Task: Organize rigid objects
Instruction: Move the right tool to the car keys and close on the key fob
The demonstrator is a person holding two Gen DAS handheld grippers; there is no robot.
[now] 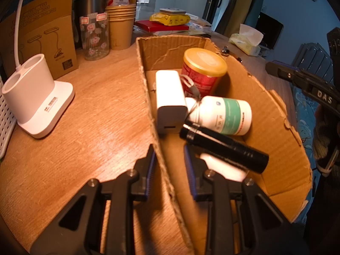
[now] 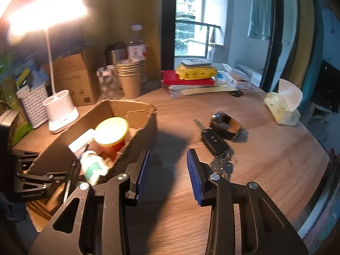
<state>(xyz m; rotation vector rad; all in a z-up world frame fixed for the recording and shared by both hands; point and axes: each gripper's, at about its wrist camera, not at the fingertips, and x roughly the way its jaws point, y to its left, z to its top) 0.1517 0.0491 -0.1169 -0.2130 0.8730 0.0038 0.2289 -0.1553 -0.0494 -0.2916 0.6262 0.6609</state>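
Observation:
A cardboard box (image 1: 276, 114) sits on the wooden table and also shows in the right wrist view (image 2: 146, 127). It holds a red can with a yellow lid (image 1: 201, 70), a white power bank (image 1: 170, 99), a white pill bottle (image 1: 225, 114) and a black flashlight (image 1: 225, 146). My left gripper (image 1: 170, 165) is open, its fingers straddling the box's left wall. My right gripper (image 2: 167, 174) is open and empty over the table, right of the box. A black car key with a key bunch (image 2: 214, 142) and a black watch (image 2: 225, 125) lie ahead of it.
A white lamp base (image 1: 36, 104), a brown carton (image 1: 42, 36), a glass jar (image 1: 94, 38), stacked paper cups (image 1: 121, 25), a steel mug and a bottle stand at the back. Red books with a yellow pack (image 2: 191, 74) and a tissue pack (image 2: 284, 106) lie further right.

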